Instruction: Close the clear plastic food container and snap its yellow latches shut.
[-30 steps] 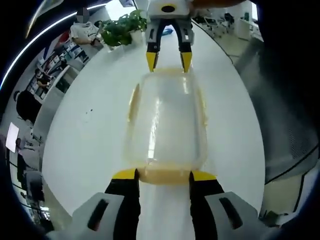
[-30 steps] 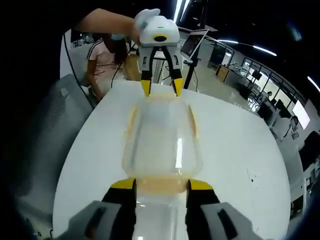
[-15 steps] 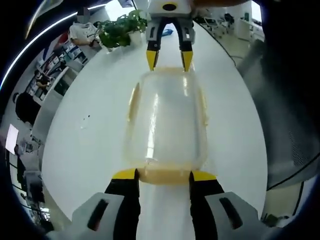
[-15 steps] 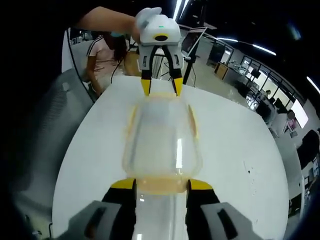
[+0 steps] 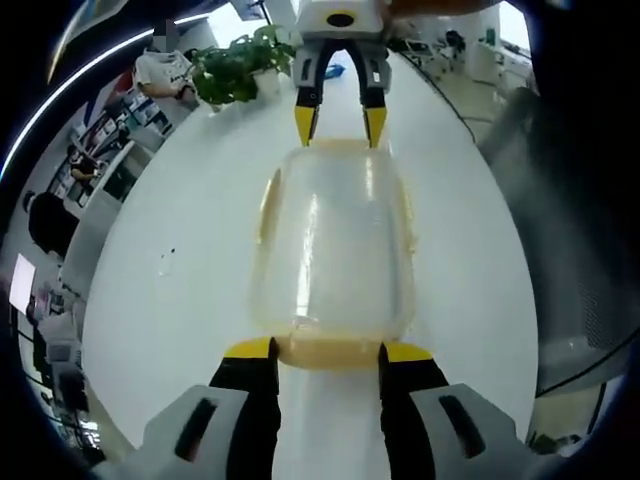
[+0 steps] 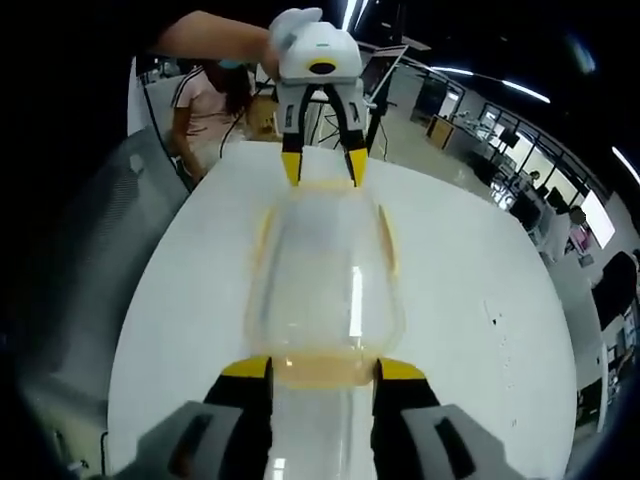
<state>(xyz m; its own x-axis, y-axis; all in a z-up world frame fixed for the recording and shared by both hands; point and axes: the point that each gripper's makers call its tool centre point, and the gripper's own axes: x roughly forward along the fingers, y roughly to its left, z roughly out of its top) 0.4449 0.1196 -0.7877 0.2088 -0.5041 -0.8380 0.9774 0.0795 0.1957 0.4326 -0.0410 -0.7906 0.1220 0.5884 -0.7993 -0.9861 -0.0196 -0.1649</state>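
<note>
Both spread-jawed grippers, left gripper (image 5: 327, 350) and right gripper (image 6: 322, 368), remain bracketing the clear plastic food container (image 5: 335, 245) at its yellow end latches (image 5: 330, 352); no latch has visibly changed, so snapping appears pending.

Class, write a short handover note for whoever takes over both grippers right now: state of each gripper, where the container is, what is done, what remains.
Left gripper: jaws open, straddling the yellow end latch at one short end of the clear container.
Right gripper: jaws open, straddling the latch at the opposite end.
Container: on the white table, lid on, between the two facing grippers.
Done: lid appears in place.
Left: whether the end latches have snapped cannot be told; check them, then the yellow side latches.
</note>
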